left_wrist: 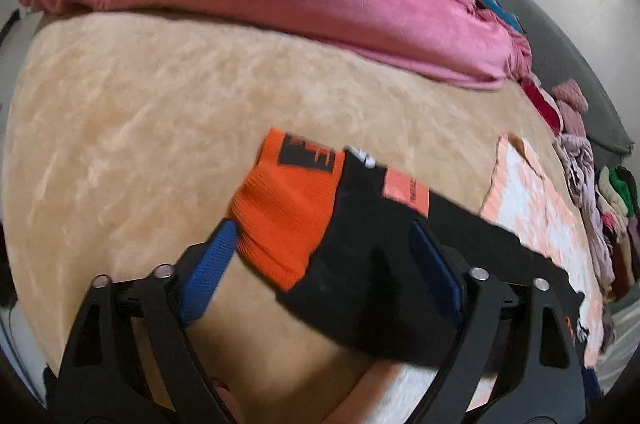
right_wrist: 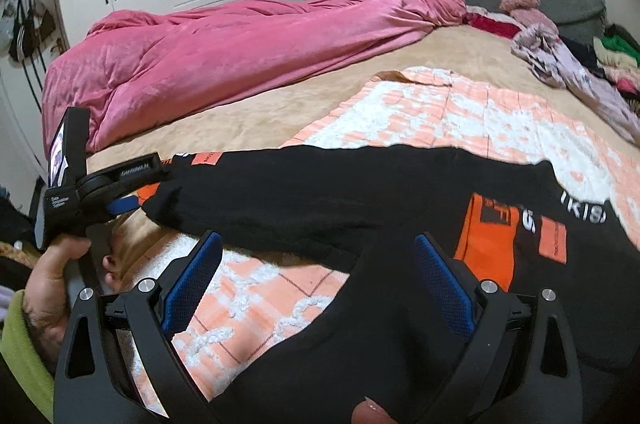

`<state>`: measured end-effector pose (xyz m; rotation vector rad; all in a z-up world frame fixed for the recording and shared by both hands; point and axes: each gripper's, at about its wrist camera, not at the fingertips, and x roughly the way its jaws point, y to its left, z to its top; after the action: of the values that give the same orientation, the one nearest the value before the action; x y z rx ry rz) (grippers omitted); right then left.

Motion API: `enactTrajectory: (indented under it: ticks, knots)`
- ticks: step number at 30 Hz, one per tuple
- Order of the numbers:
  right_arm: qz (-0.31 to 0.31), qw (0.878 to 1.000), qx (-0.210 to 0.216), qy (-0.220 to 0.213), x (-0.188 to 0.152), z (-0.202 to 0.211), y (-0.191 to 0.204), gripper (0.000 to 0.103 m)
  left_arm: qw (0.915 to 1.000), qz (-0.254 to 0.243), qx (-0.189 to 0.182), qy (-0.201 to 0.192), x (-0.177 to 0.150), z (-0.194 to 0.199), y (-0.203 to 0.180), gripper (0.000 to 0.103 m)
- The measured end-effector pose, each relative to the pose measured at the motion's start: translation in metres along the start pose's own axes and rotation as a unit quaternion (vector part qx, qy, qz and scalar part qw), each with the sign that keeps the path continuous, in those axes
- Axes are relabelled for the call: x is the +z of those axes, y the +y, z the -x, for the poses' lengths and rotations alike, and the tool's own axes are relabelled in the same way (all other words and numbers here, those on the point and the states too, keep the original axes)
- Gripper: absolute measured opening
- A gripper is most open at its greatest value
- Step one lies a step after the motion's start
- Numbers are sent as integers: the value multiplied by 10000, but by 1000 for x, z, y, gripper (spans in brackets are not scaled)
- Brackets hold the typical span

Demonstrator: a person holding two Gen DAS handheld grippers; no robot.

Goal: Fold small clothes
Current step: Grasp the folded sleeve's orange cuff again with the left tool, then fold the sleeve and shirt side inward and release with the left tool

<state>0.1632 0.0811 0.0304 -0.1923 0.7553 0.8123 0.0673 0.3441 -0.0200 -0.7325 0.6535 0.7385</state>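
Left wrist view: the black garment with its orange cuff lies between the left gripper fingers, open, on the bed. Soft, light, floppy; best pinched at cuff or hem. Right gripper fingers stand wide over it. Lettering "IKIS" shows partly; patches are unreadable.
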Motion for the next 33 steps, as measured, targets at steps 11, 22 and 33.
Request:
enactTrajectory:
  ticks: [11,22,33]
  knots:
    - [-746,9969,-175,-197,-24,34,-54,96,9929,-449,-1029,-398,-4,34,-26,11]
    - [-1921,9755,-1051,-203,-99,109,-163,96,9409,-1976,-2737,-269,-76,103,-151,11]
    - [-2624,9501,-1587,-578,-130,160,-222,96,8656,-3244,-3619,1208,-179,79,-271,36]
